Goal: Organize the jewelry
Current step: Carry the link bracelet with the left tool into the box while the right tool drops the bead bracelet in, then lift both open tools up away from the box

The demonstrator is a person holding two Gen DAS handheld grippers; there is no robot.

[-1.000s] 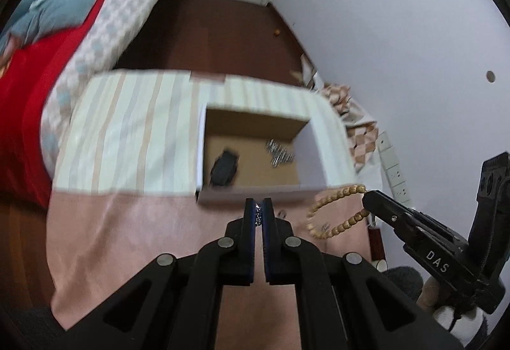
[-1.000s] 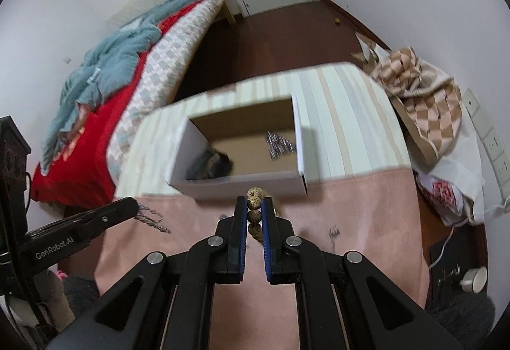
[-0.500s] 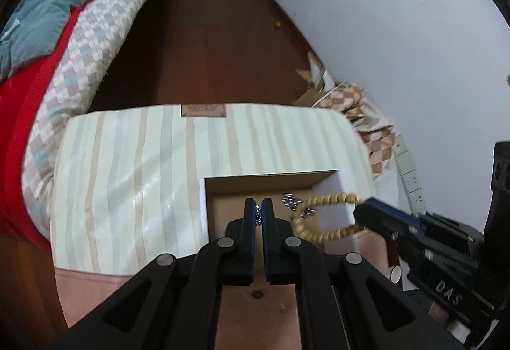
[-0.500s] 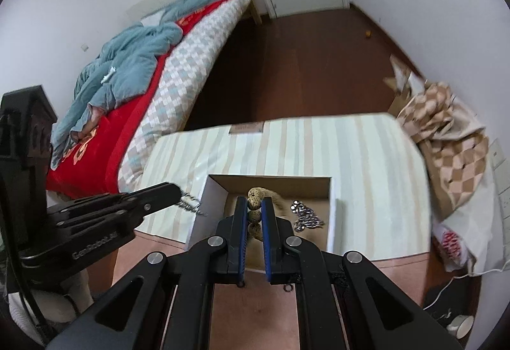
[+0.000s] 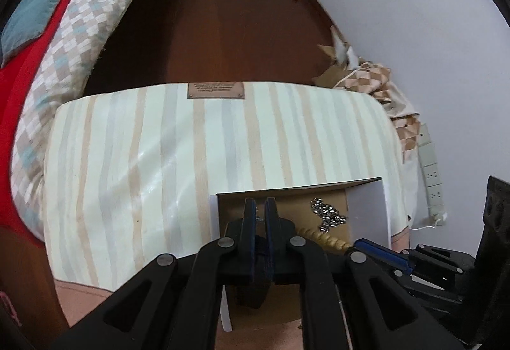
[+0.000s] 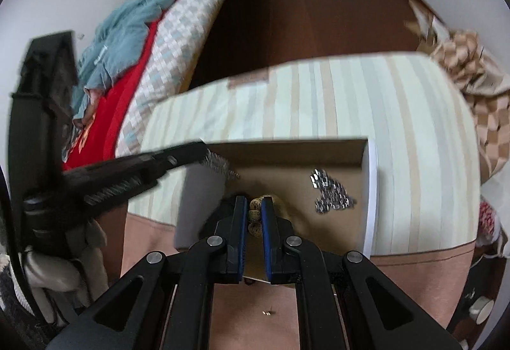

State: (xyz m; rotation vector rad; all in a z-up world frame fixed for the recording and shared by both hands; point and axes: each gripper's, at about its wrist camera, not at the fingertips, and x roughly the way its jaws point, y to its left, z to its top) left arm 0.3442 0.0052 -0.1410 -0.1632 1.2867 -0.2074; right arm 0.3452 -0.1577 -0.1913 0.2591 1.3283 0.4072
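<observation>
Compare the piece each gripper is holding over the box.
The left gripper pinches a thin silver chain; the right gripper clamps a wooden bead bracelet. The chain is fine, metallic and blurred; the bracelet is chunky, tan and speckled. The chain hangs over the cardboard box at its left wall; the bracelet sits nearer the middle. Both are held above the box.

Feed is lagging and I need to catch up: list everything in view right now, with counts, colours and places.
cardboard box: one, brown inside with white walls, on the table
silver chain: one pile, on the box floor, right side
bead bracelet: one, tan, above the box
small silver piece: one, above the box
tablecloth: one, pastel stripes
bed: one, red and checked, left
right gripper: shut on the bead bracelet
left gripper: shut on the small silver piece
</observation>
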